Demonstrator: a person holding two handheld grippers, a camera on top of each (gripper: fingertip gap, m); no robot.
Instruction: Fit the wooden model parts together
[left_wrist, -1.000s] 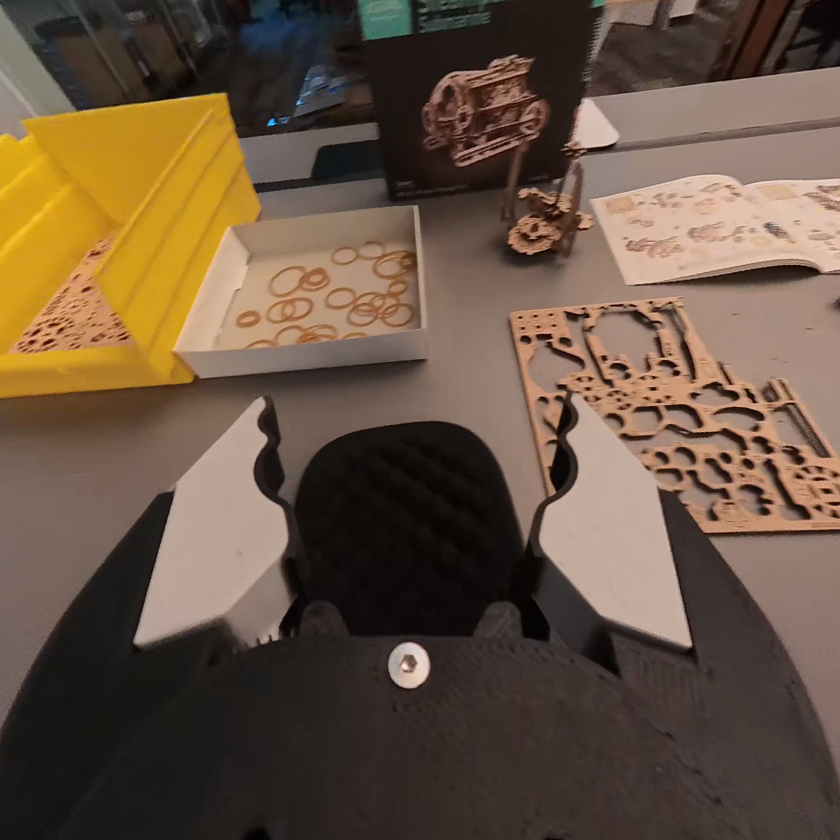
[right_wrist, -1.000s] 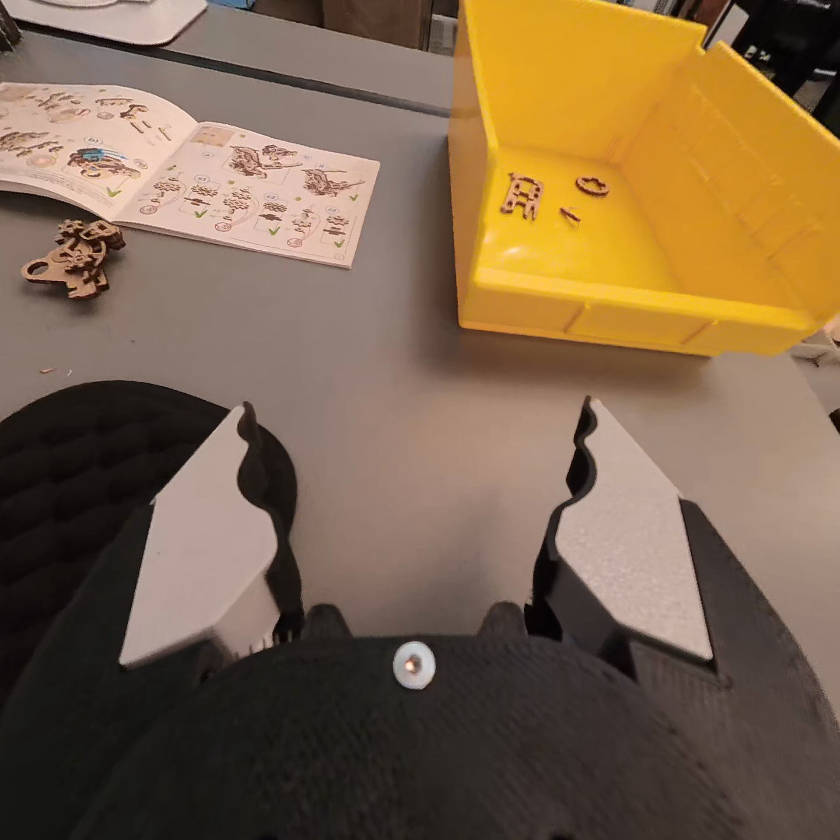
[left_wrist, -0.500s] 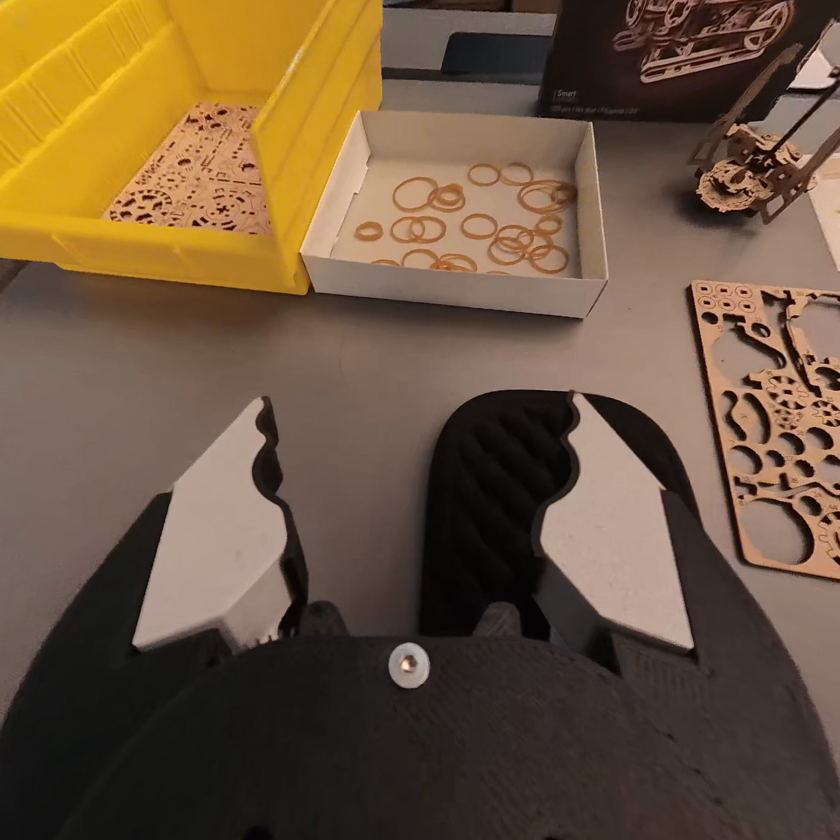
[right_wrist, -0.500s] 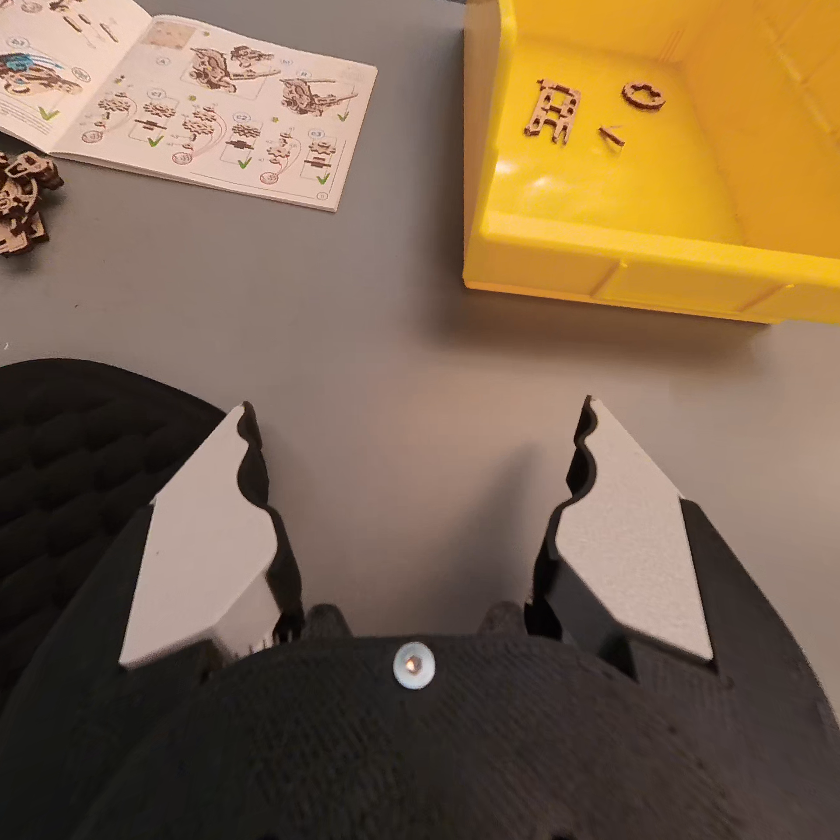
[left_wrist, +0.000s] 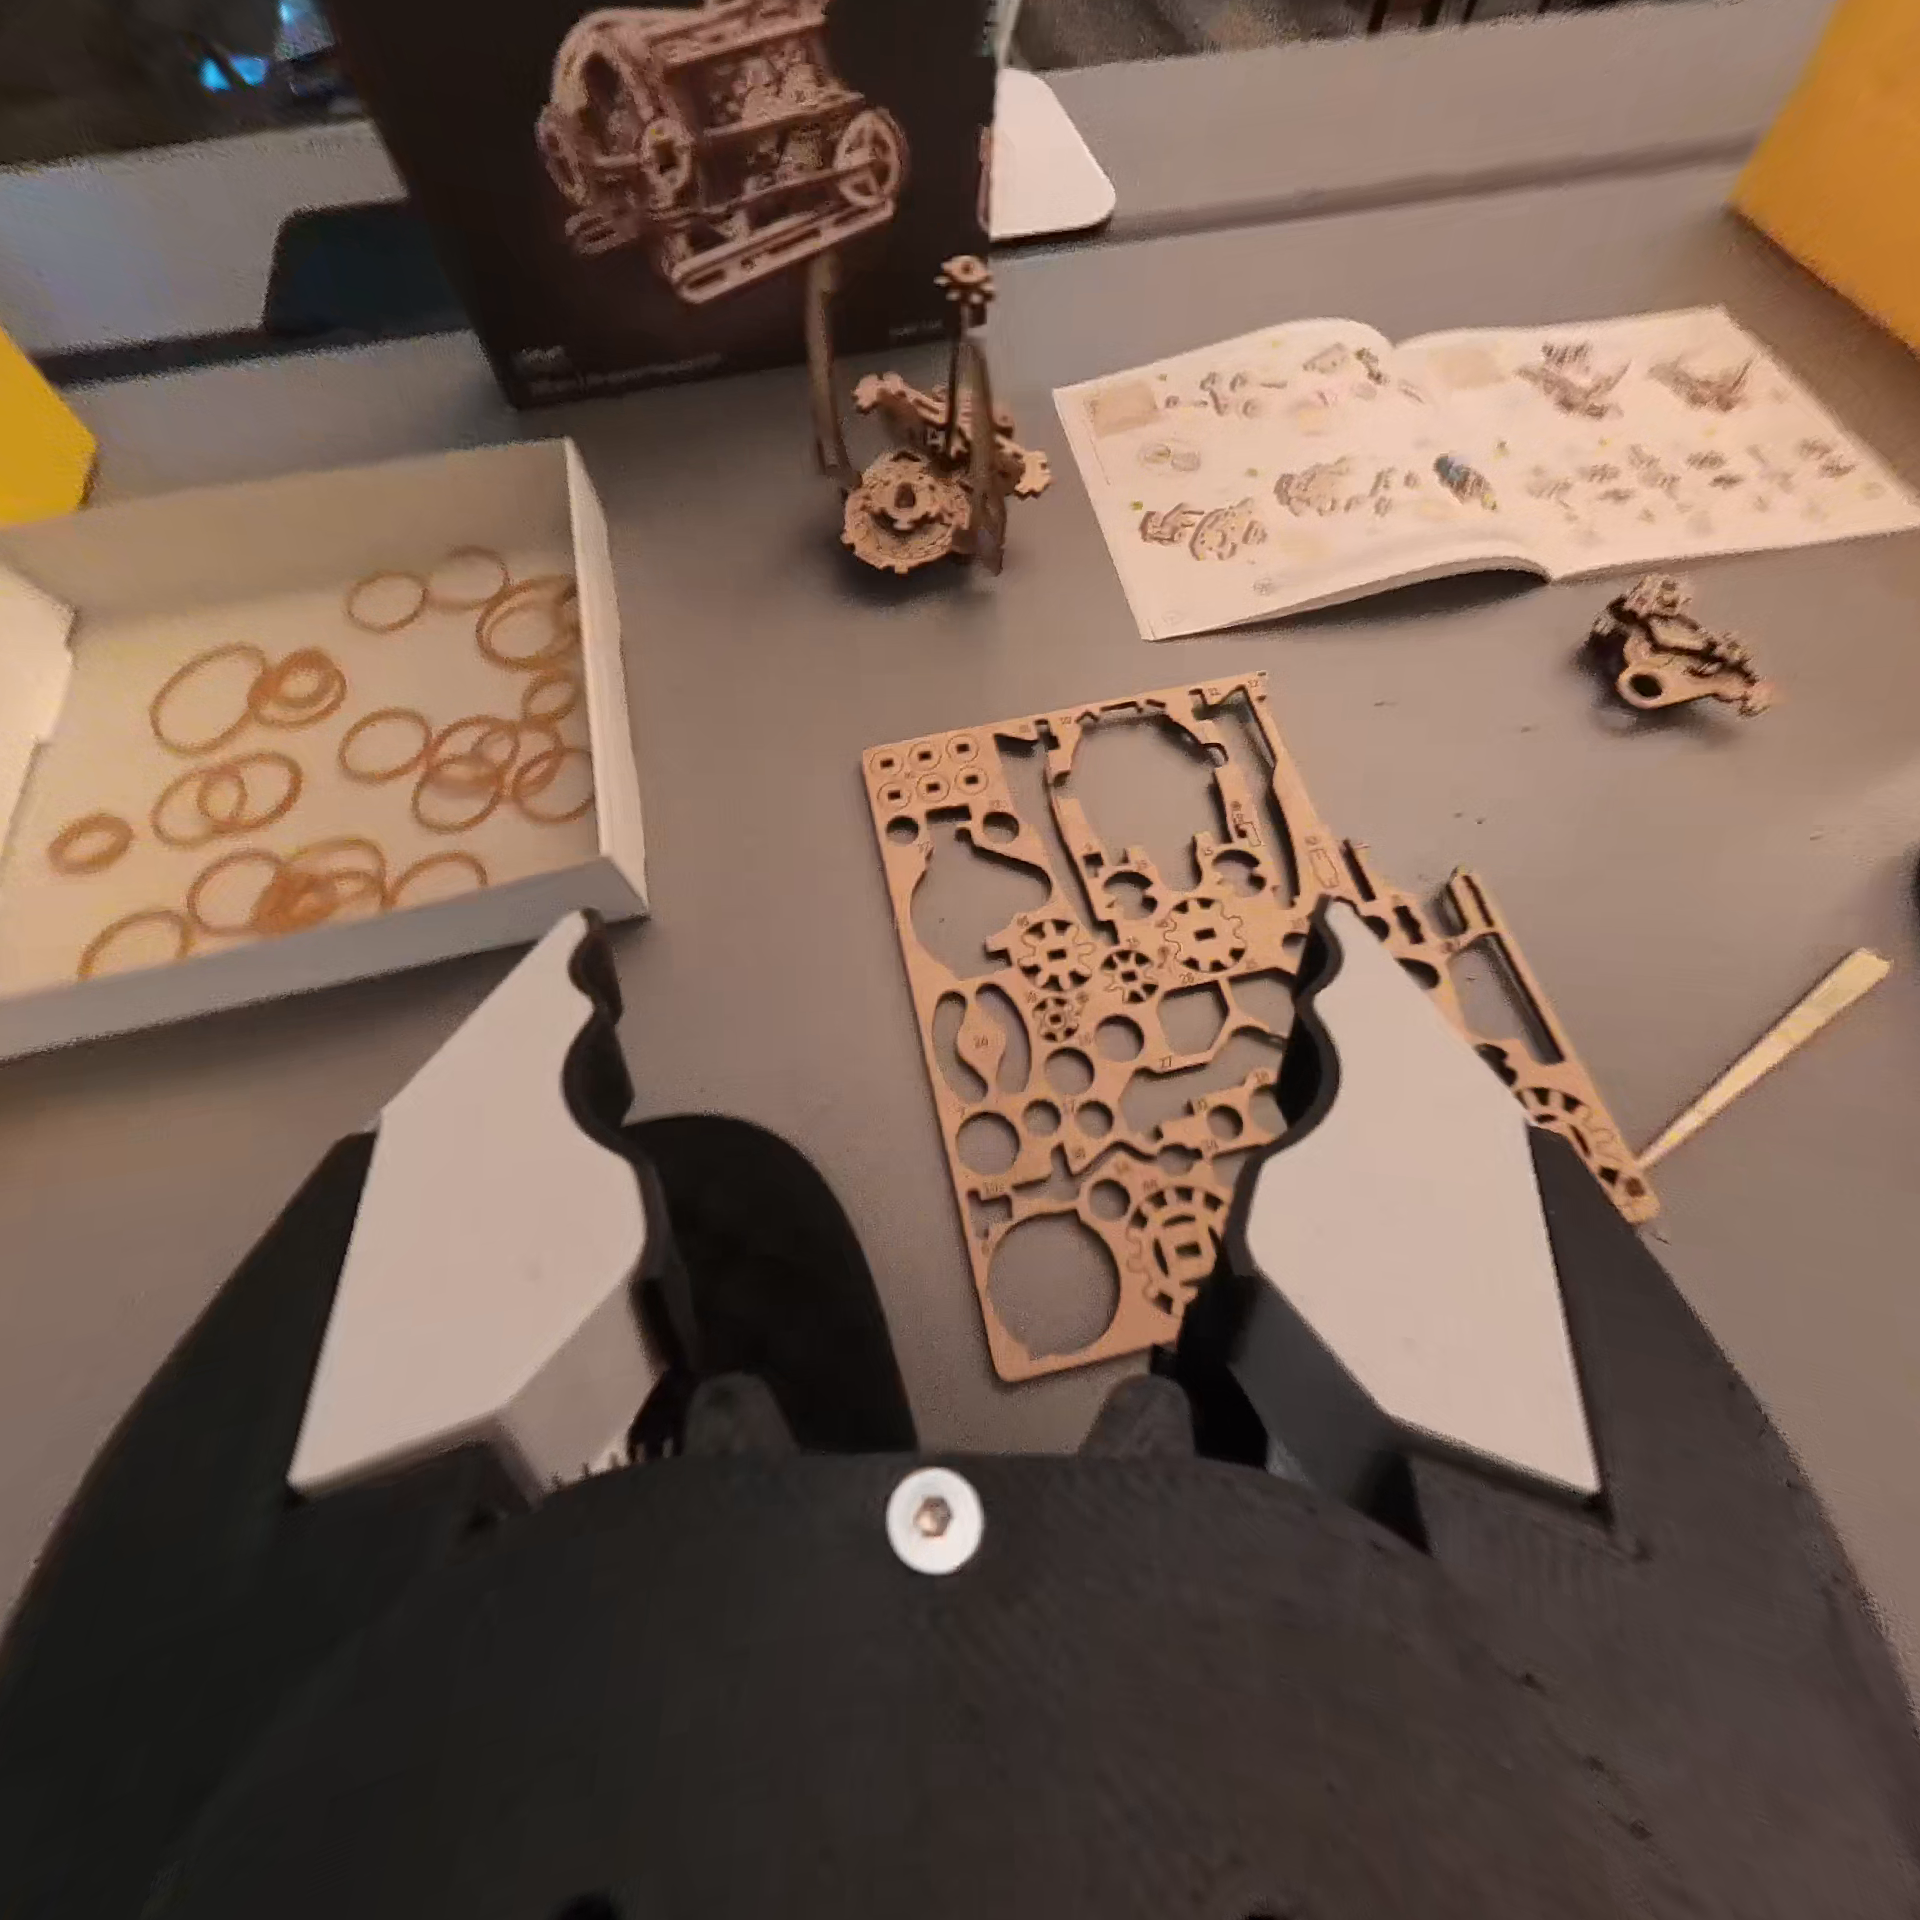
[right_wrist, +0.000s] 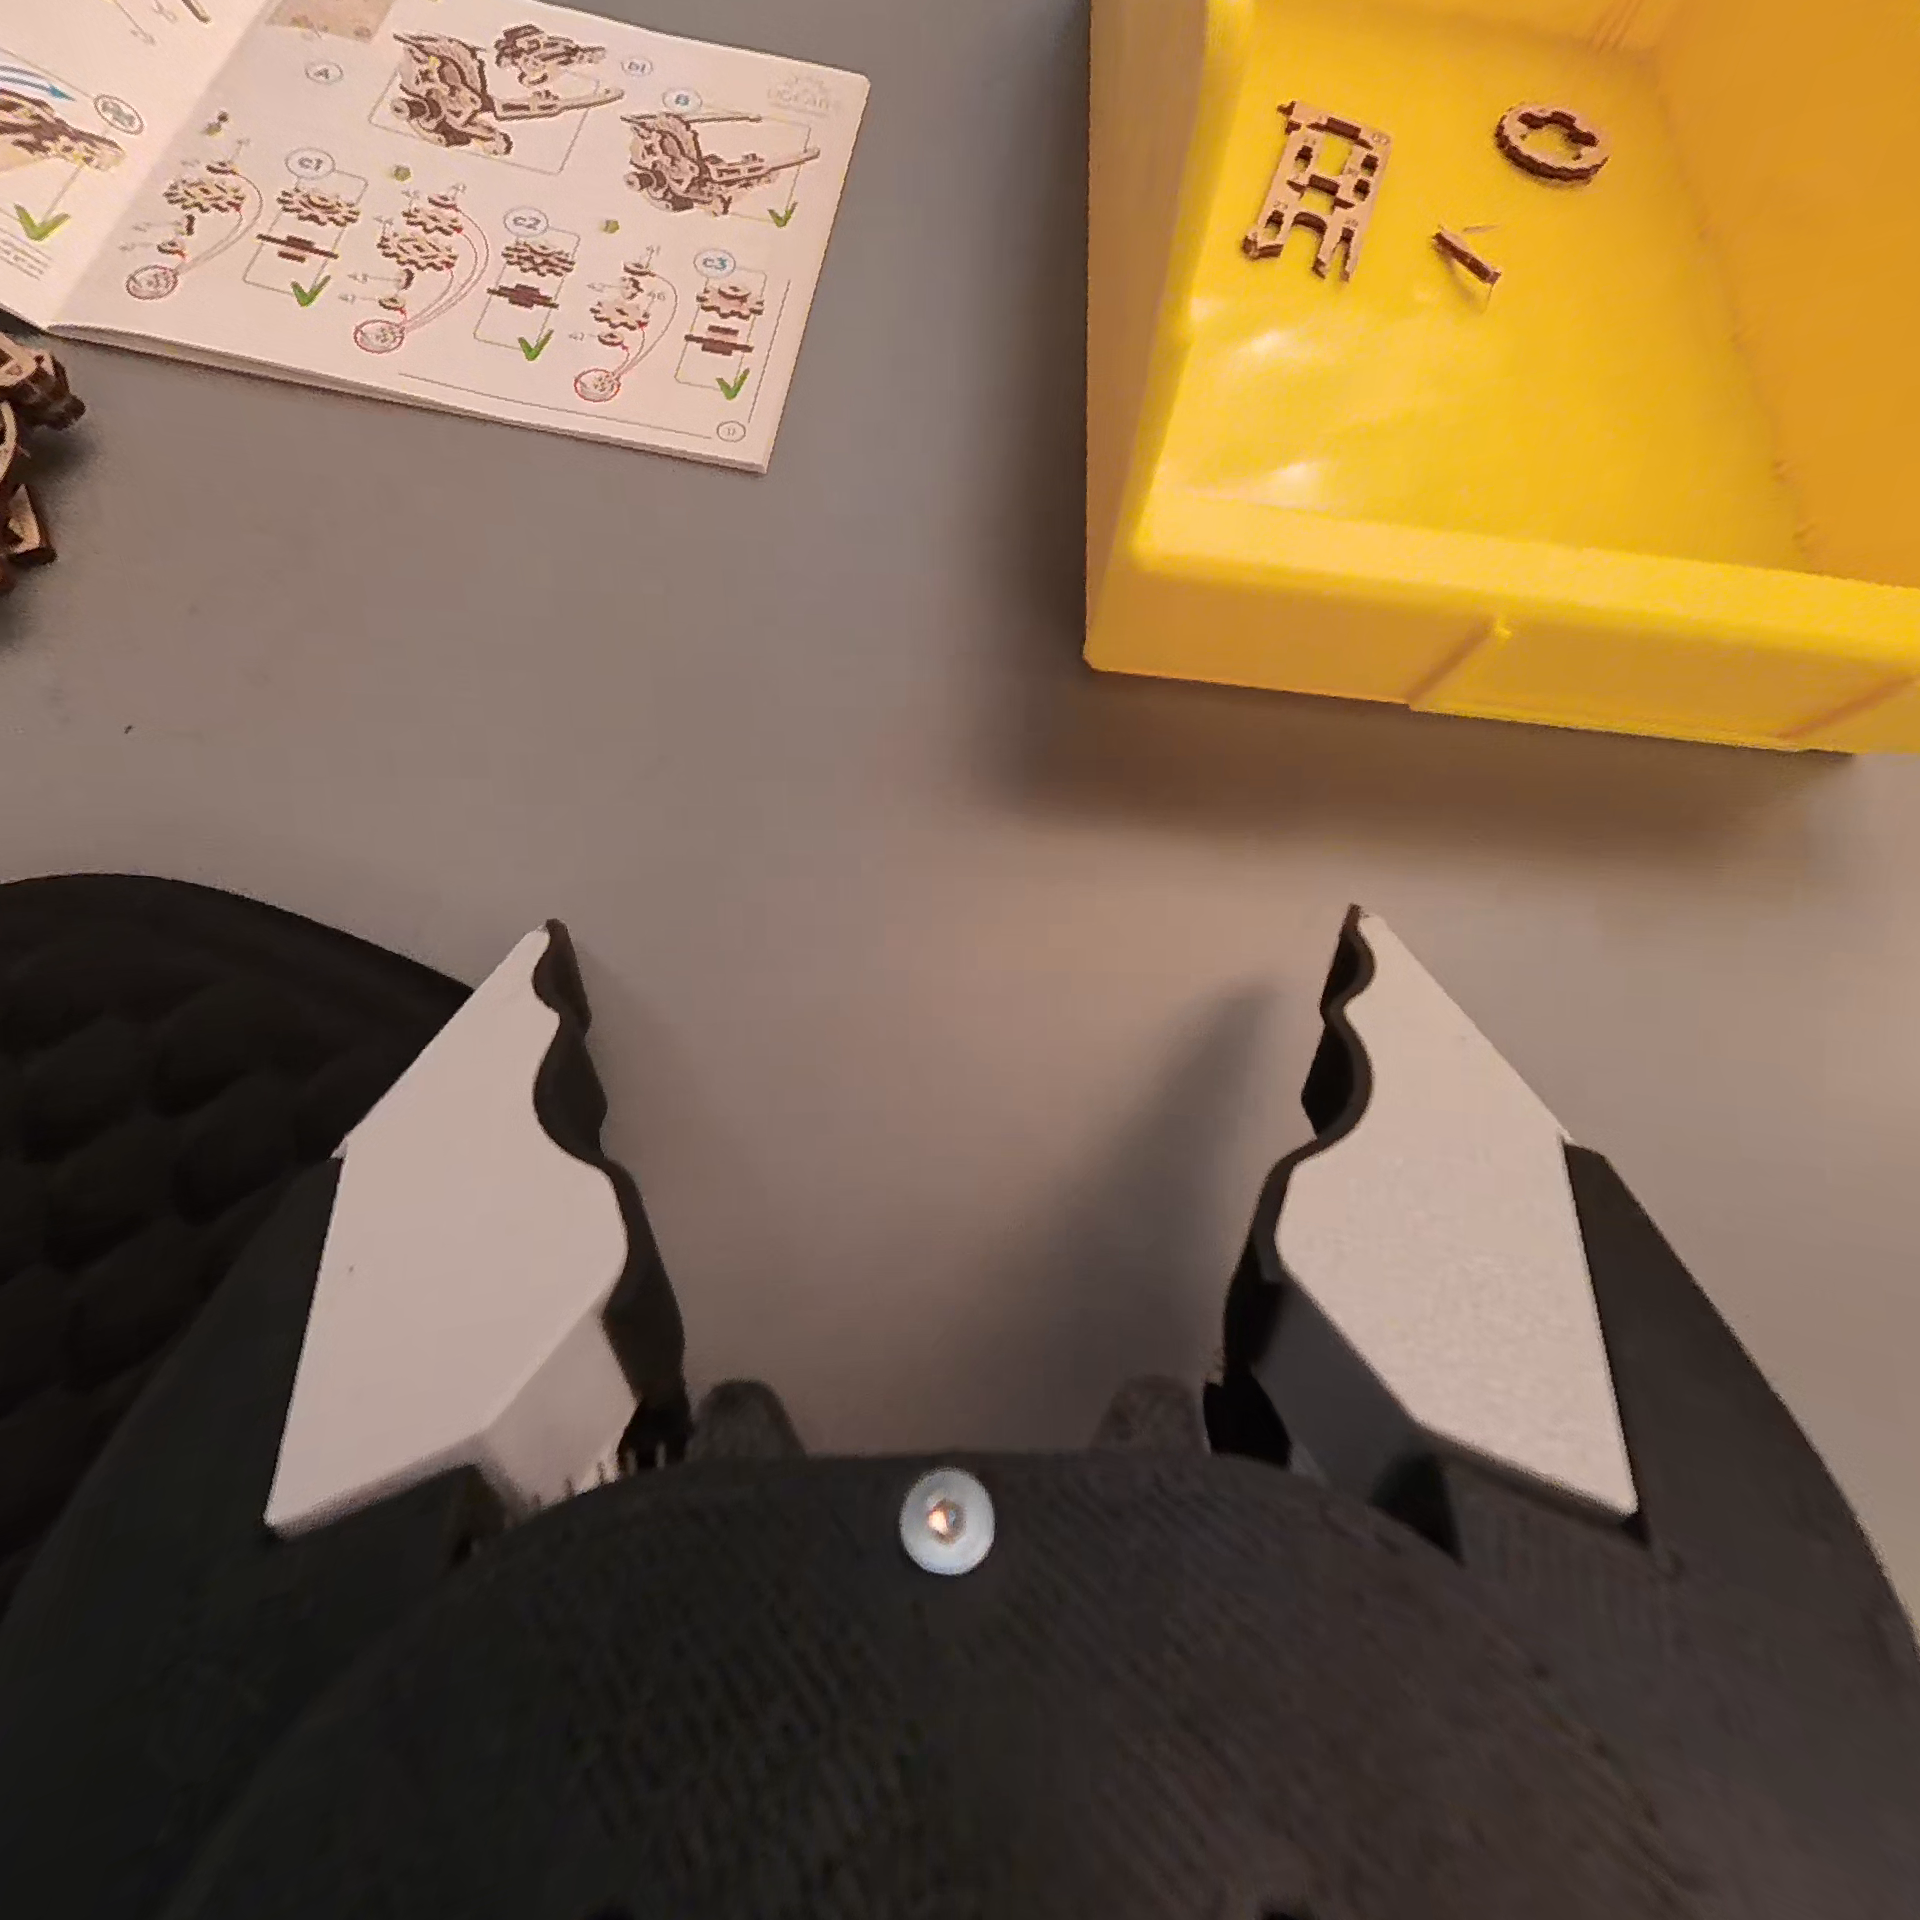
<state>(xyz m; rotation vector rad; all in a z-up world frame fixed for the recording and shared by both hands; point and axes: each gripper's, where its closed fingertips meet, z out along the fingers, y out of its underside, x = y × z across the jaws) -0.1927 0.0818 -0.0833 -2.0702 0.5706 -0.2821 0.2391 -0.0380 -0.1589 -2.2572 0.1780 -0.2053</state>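
left gripper (left_wrist: 951, 925) fingers spread wide, holding nothing, above flat wooden parts sheet (left_wrist: 1081, 1039), long axis running away from camera, right gripper (right_wrist: 951, 920) also spread, empty over grey table (right_wrist: 831, 727)

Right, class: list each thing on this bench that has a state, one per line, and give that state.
Left tongs: open, empty.
Right tongs: open, empty.
Instruction booklet: lying open.
White cardboard box: lidless, holding rubber bands.
Wooden parts sheet: flat, many pieces punched out.
Yellow bin: holds three loose wooden pieces.
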